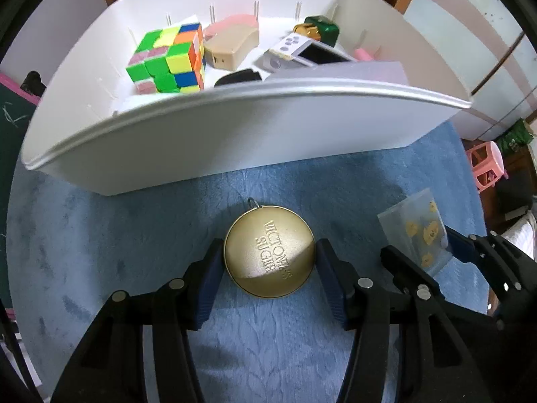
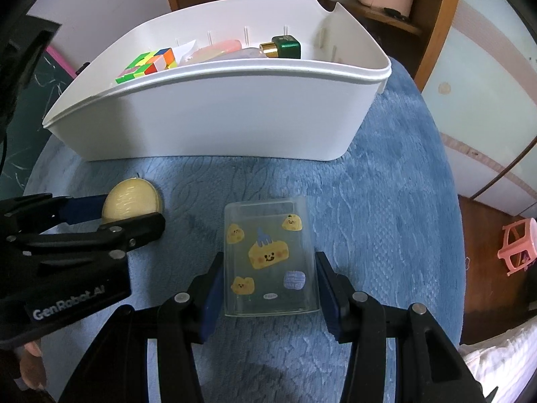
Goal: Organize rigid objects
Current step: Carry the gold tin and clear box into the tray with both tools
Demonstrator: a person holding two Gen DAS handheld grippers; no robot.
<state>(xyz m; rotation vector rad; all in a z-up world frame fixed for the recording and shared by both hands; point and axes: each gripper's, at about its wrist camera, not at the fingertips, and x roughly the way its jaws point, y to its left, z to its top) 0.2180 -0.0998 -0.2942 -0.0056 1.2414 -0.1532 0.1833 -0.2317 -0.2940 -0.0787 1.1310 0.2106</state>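
A blue cloth [image 2: 386, 208] covers the surface. On it lie a white bin [image 2: 214, 124], gold tin [image 1: 270, 252] and clear case [image 2: 268, 262]

A blue textured cloth [image 2: 369, 201] fills the lower frame. Brown wooden furniture [image 2: 433, 33] stands upper right, a pink plastic stool [image 2: 517, 248] at right edge.
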